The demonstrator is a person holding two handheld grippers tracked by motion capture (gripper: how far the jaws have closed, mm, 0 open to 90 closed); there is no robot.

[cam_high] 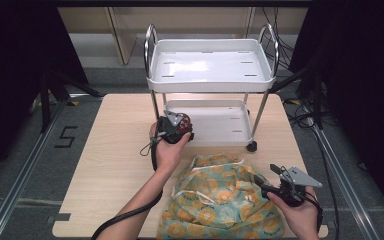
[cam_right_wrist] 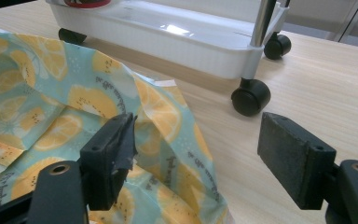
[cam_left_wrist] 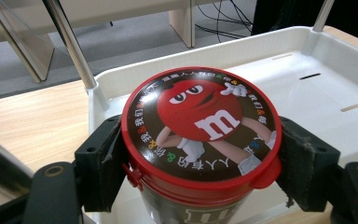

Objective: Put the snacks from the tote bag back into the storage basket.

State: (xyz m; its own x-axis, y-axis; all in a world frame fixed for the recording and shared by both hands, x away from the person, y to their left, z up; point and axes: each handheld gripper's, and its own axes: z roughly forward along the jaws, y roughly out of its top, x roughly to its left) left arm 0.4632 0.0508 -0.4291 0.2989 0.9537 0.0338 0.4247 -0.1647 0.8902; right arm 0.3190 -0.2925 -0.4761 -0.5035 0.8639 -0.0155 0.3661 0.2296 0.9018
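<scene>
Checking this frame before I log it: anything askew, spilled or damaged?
Nothing spilled or broken. The candy tub sits upright in the left claw over the cart's lower tray, lid on. The orange-print cloth bag lies crumpled on the table. The right claw pads look worn, chipped at the edges.

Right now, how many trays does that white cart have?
2. The upper tray sits at the top between the chrome handles; the lower tray is just above the table, where the left gripper holds a red-lidded candy tub over its corner.

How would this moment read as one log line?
left gripper: shut on red-lidded candy tub over white cart's lower tray | right gripper: open beside orange-print cloth bag
</scene>
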